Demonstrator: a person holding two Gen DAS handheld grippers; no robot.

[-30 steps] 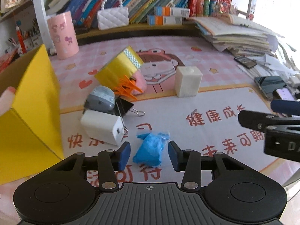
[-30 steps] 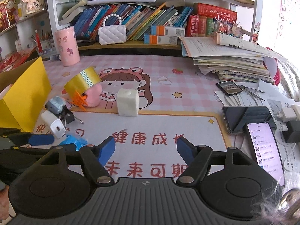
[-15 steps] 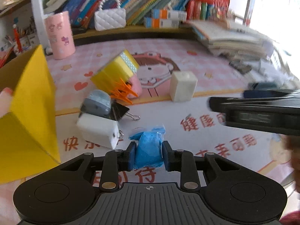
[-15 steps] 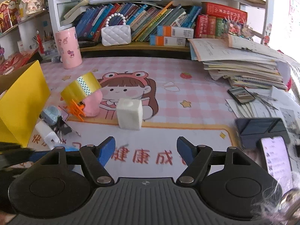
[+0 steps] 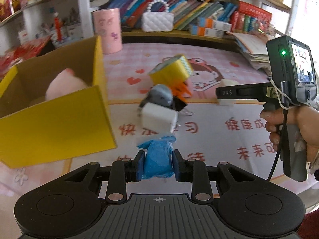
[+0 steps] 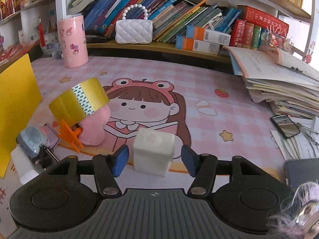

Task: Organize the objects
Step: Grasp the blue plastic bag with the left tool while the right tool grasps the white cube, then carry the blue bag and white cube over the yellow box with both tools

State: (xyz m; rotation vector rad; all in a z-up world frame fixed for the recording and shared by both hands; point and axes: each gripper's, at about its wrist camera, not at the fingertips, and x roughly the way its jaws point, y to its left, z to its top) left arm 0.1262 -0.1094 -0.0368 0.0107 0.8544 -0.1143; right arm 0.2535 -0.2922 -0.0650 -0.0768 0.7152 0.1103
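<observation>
L gripper (image 5: 158,164) pinches the blue bag (image 5: 158,159) tight, above the mat (image 5: 209,123), just beside the yellow box (image 5: 59,123). R gripper (image 6: 155,160) is closing w/ the white block (image 6: 152,152) between its fingers (image 6: 119,160), not touching yet. Block sits on the mat, near the tape roll (image 6: 79,99) & orange clip (image 6: 69,134).

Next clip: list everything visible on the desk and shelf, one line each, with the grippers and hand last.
blue packet: 1, blue, between left gripper's pads
white block: 1, white, mat, between right gripper's fingers
cardboard box: 1, yellow, left
tape roll: 1, gold, leaning on pink object
orange clip: 1, orange, under tape
white charger: 1, white, mat
pink cup: 1, pink, back left
white purse: 1, white, shelf
phone: 1, black, right
left gripper: shut on packet
right gripper: closing, not touching block
hand: 1, holds right gripper
</observation>
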